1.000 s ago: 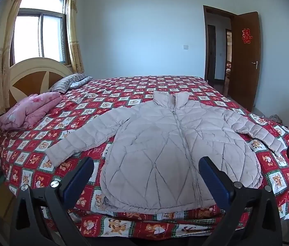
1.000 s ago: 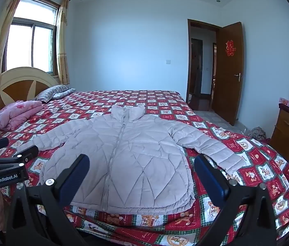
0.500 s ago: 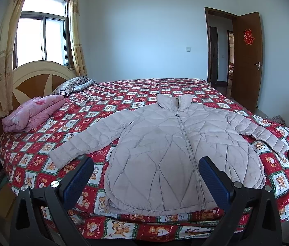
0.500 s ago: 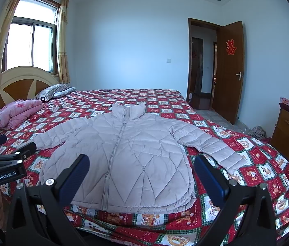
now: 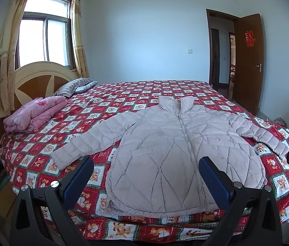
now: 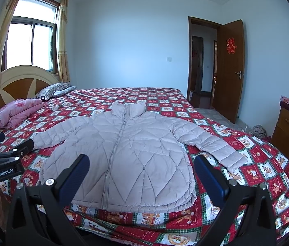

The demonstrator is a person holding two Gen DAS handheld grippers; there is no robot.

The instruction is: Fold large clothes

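A pale pink quilted jacket lies flat and zipped on the bed, collar away from me, both sleeves spread out to the sides. My left gripper hangs open above the bed's near edge, in front of the jacket's hem, holding nothing. My right gripper is also open and empty, just short of the hem. In the right wrist view the left gripper's body shows at the left edge, with a hand below it.
The bed carries a red checked cover with bear prints. A folded pink quilt and a striped pillow lie by the headboard. An open door and a wooden dresser stand at the right.
Both grippers have drifted back and up a little from the bed; the jacket looks slightly smaller and lower. Nothing was grasped, and the jacket has not moved.
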